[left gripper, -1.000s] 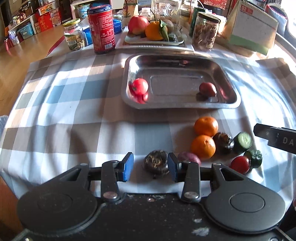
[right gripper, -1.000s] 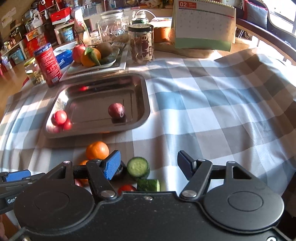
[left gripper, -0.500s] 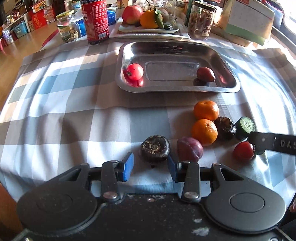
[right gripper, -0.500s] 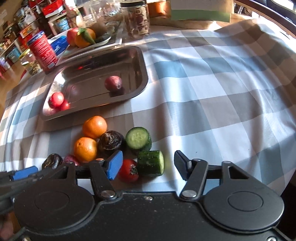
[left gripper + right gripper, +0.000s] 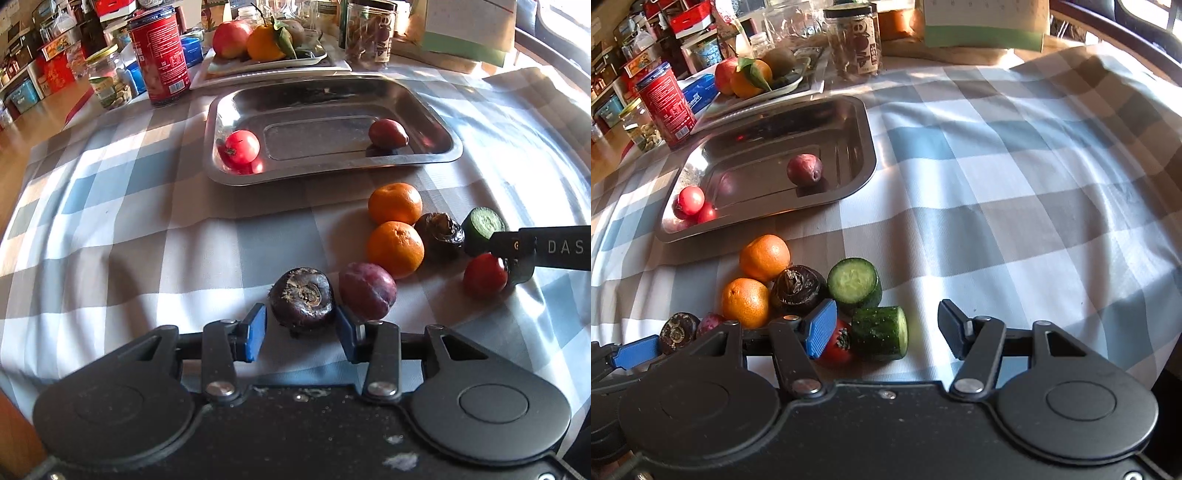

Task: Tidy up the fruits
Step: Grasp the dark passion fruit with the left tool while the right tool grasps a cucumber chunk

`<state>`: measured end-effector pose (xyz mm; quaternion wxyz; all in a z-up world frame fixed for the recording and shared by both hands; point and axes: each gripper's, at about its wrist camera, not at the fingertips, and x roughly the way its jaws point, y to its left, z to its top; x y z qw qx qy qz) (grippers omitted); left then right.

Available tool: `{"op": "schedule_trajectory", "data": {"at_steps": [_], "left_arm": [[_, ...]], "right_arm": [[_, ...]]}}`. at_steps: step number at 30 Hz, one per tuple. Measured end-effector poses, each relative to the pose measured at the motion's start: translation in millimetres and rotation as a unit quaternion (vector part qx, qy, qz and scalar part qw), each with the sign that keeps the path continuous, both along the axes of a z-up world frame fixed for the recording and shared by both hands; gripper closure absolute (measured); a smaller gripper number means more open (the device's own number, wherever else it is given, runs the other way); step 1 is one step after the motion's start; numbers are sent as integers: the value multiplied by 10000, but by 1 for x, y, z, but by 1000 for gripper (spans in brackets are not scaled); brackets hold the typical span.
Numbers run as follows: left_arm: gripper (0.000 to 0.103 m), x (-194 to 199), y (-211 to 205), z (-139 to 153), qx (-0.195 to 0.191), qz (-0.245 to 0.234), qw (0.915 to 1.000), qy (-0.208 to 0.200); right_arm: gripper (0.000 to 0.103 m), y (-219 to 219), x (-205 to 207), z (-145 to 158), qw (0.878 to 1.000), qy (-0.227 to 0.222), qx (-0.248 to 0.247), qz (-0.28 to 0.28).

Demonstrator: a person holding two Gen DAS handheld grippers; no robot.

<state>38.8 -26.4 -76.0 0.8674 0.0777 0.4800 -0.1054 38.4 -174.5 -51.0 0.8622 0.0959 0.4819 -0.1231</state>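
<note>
Left gripper [image 5: 299, 328] low over the near edge of the cloth [image 5: 1015, 221], jaws apart and just now opening wider. Between its pads a dark chestnut [image 5: 302, 297]: right pad at its flank, left pad clear of it, nothing clamped. Just right of the chestnut, touching or nearly so, a plum [image 5: 367, 290], crowding that right pad. Left of the chestnut, only open checked cloth out to the table's edge.

Right gripper [image 5: 886, 332] released too, jaws just now narrowing, set around a lying cucumber [image 5: 881, 332] and a tomato [image 5: 836, 347]. Blue pad over the tomato, black pad well clear of the cucumber's cut end. No grip.

Tight cluster behind: near orange [image 5: 395, 249], far orange [image 5: 395, 203], second chestnut [image 5: 439, 236], upright cucumber [image 5: 853, 284], all touching or nearly. Wide bare cloth to the right of the pile.

Beyond, across a clear strip of cloth, the tray [image 5: 332, 173], raised rim all round. Inside, tray tomato [image 5: 242, 146] at the left wall, tray plum [image 5: 388, 133] towards the right, middle free. Behind the tray, can [image 5: 160, 55] and jars along the far edge.
</note>
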Motion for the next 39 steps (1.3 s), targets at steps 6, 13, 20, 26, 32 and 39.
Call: {"op": "schedule_trajectory", "data": {"at_steps": [6, 13, 20, 26, 32, 39], "left_arm": [[59, 9, 1, -7, -38, 124, 9999, 85], [56, 21, 3, -11, -5, 275, 9996, -7], [56, 29, 4, -11, -58, 381, 9993, -30], [56, 28, 4, -11, -62, 336, 9994, -81], [56, 30, 6, -12, -106, 340, 9993, -59], [58, 30, 7, -12, -156, 339, 9993, -67]], "right_arm": [[40, -1, 2, 1, 9999, 24, 124, -66], [42, -1, 1, 2, 9998, 119, -26, -126], [42, -2, 2, 0, 9998, 99, 77, -179], [43, -15, 8, -2, 9987, 215, 295, -343], [43, -7, 3, 7, 9990, 47, -323, -298], [46, -4, 2, 0, 9992, 336, 146, -168]]}}
